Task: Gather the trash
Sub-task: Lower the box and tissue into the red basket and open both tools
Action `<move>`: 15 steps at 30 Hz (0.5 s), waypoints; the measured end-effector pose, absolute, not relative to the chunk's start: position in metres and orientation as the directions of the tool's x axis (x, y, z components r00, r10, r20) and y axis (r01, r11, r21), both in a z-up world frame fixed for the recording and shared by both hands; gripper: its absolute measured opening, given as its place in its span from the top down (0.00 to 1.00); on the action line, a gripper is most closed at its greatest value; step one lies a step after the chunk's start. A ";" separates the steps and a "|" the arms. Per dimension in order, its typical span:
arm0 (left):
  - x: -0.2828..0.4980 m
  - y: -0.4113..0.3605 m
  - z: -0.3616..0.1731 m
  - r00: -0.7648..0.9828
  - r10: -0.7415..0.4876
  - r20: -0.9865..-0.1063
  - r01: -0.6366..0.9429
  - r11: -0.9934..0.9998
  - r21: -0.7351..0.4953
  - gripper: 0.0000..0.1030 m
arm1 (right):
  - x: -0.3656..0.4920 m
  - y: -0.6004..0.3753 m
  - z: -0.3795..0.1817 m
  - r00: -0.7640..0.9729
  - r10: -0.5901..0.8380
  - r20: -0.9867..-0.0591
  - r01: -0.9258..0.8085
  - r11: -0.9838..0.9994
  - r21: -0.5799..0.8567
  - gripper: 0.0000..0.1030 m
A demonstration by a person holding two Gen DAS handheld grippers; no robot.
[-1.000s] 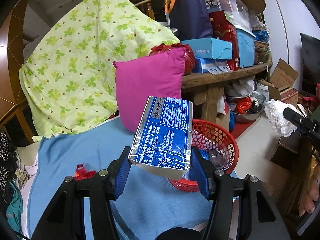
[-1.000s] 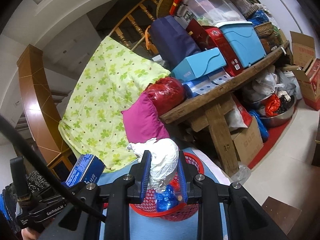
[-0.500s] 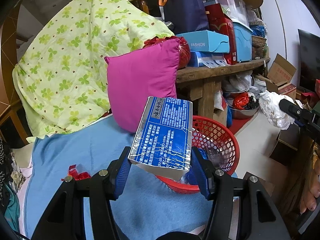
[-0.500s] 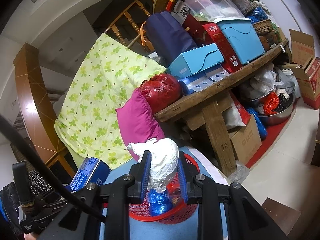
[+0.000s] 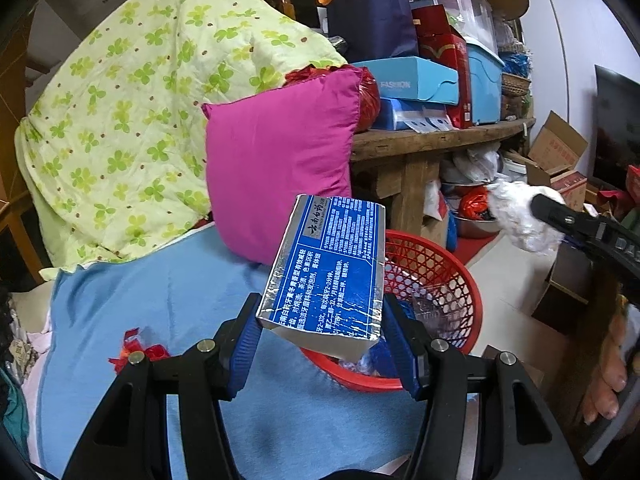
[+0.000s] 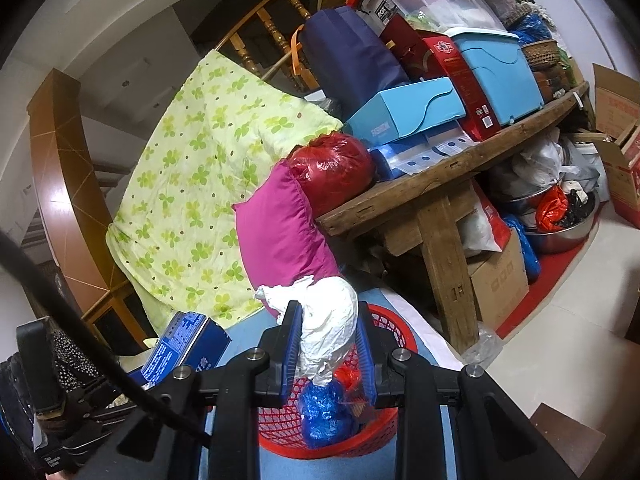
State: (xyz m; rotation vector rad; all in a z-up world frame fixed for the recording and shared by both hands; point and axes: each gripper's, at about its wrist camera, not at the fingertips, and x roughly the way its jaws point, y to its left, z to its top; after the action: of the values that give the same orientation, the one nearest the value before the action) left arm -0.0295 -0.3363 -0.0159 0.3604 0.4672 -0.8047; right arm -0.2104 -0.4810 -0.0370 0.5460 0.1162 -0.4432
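Left gripper (image 5: 324, 340) clamps the blue box (image 5: 328, 272) at the red basket (image 5: 448, 276) near rim, right gripper (image 6: 326, 344) pinches crumpled white paper (image 6: 332, 320) above it; early release risks the box tipping onto the blue cloth (image 5: 160, 300).

Even, soft indoor light; sharp centres, strong fisheye bending and dark vignetted corners.

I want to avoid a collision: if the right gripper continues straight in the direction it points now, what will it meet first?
Probably the magenta pillow. The right gripper, shut on the white crumpled bag, sits above the red basket and points over it toward the pillow; depth is unclear.
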 end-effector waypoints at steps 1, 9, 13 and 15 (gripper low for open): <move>-0.028 -0.337 -0.017 0.586 -0.611 -0.532 0.765 0.634 0.114 0.41 | -0.206 -0.484 -0.039 0.897 -0.377 -0.231 0.442 0.762 0.474 0.72; -0.014 -0.340 -0.024 0.518 -0.651 -0.555 0.795 0.605 0.033 0.41 | -0.177 -0.508 -0.056 0.884 -0.366 -0.291 0.467 0.721 0.512 0.72; -0.004 -0.348 -0.031 0.491 -0.657 -0.572 0.803 0.596 0.005 0.39 | -0.163 -0.517 -0.063 0.879 -0.363 -0.310 0.476 0.709 0.520 0.71; -0.001 -0.353 -0.034 0.474 -0.666 -0.576 0.810 0.586 -0.010 0.38 | -0.156 -0.521 -0.068 0.876 -0.358 -0.324 0.482 0.700 0.527 0.71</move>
State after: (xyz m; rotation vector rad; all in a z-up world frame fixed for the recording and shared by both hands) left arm -0.0007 -0.3526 -0.0340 0.2808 0.5720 -0.9171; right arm -0.1562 -0.5212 -0.0680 0.6418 0.2031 -0.4714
